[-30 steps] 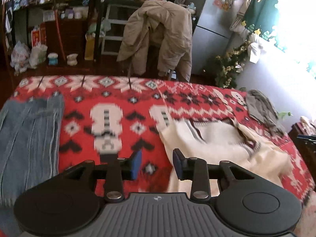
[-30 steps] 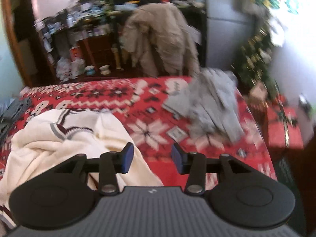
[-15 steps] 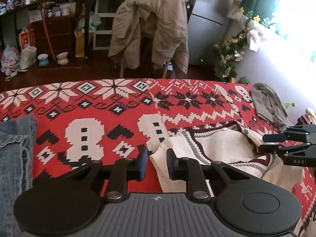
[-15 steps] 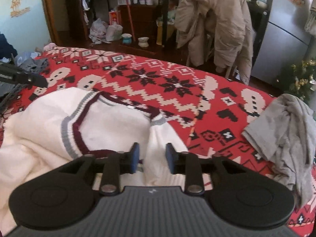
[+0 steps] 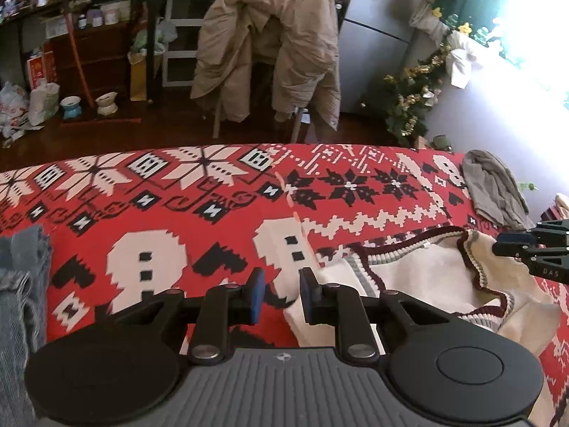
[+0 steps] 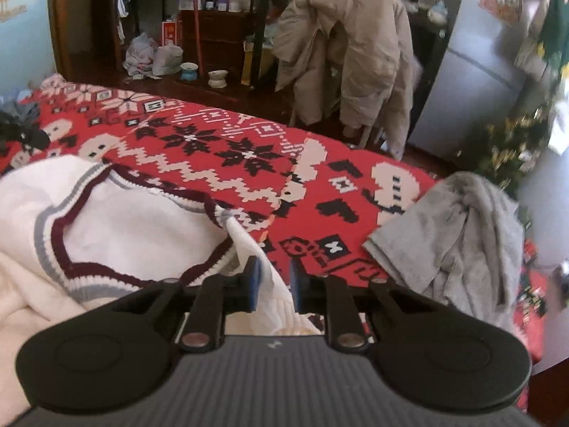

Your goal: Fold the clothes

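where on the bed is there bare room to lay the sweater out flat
The widest bare stretch of blanket lies between the jeans at the left edge and the sweater, running to the far edge. A narrower strip separates the sweater from the grey garment. The right side is crowded: sweater, grey garment and both grippers, left and right.

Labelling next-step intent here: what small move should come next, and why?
Probably close the right gripper: a fold of the cream sweater already sits between its open jaws. The left gripper is open at the sweater's other edge, so pinching there likely follows.
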A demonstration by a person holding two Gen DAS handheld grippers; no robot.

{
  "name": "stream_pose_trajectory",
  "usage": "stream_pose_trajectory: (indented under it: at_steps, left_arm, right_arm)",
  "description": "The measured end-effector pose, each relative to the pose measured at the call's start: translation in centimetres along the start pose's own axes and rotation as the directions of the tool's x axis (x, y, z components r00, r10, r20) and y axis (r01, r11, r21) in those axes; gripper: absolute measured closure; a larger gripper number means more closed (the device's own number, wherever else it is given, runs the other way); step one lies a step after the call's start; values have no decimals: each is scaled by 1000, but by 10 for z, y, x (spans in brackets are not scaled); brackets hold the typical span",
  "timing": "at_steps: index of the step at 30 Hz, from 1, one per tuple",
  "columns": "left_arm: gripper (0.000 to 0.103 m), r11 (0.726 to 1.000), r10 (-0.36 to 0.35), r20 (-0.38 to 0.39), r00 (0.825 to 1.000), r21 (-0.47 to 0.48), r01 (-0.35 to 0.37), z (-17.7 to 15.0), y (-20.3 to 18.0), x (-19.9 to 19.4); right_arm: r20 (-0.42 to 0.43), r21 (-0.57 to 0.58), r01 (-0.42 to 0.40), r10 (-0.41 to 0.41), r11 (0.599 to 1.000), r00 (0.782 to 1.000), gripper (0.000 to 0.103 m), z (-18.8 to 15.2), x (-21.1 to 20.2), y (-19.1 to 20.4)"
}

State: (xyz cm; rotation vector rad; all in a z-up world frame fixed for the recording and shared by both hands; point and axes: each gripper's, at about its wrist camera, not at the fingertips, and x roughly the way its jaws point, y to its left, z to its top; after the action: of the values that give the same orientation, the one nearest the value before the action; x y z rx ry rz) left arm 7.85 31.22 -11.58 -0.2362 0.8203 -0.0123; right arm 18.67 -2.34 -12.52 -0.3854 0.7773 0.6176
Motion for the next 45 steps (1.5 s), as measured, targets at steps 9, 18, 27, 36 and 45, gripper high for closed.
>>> stream_pose_trajectory:
  at_steps: [9,18,27,36,45]
  left_arm:
    - [82,987,-128,-76,989,91,134,9,-6,27]
    - [74,937,-14,-149,989,342,65,6,-39,45]
    - [77,954,-45,-184,982,285,97,15,-29,49]
    - [99,894,103,-57,993,444,-67,14,-63,29]
    - [99,883,222,146,964,389,-262,78,-39,15]
  right_arm:
    - [-13,-37,-71,71,997,997,82,0,-13,5]
    - [-33,-50,-48,46,998,998,76,-6,-7,7]
    - [-5,21,35,-35,999,999,95,8,2,-24]
    - [8,11,45,-45,999,999,96,20,6,-21]
    - [102,-17,48,-46,999,994,97,95,15,-31]
